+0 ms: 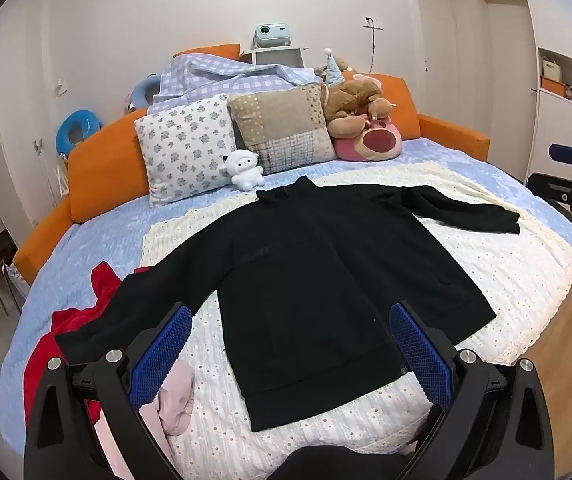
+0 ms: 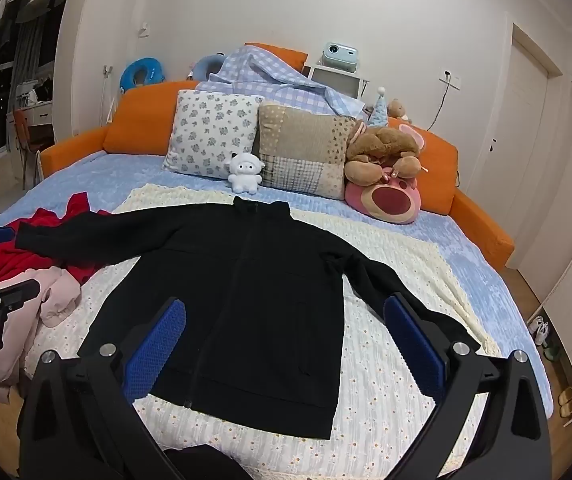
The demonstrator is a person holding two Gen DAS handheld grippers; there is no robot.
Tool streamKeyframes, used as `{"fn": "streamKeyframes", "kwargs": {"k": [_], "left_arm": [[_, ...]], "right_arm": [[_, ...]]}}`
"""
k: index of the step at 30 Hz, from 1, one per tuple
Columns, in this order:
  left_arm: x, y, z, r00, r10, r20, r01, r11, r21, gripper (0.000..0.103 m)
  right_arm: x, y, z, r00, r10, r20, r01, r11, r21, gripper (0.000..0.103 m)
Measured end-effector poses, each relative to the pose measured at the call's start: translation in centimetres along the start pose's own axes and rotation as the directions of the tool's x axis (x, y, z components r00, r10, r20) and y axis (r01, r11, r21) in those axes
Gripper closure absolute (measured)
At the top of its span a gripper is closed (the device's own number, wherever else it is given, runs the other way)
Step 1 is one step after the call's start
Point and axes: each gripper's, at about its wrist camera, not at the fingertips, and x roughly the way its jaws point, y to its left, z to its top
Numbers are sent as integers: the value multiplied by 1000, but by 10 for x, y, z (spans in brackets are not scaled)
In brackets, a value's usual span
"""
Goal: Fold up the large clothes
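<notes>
So the bed (image 1: 98, 236) has a quilted blue cover, and only the right wrist view catches shoes on the floor at 4 o'clock. A black zip jacket (image 2: 254, 300) lies flat on the cream eyelet blanket (image 2: 397, 360), sleeves spread. Red fleece (image 1: 74, 320) is bunched at 9 o'clock. Left gripper (image 1: 289, 312) and right gripper (image 2: 284, 306) both hover wide apart, grasping nothing.

A black zip jacket (image 2: 254, 300) lies flat on the bed, sleeves spread.
</notes>
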Motion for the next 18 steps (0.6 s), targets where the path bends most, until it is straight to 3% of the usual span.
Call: {"fn": "streamKeyframes", "kwargs": {"k": [18], "left_arm": [[-11, 0, 7, 999, -12, 34, 13, 999, -33, 3]], "right_arm": [[-2, 1, 5, 1000, -3, 7, 3, 1000, 3, 5]]}}
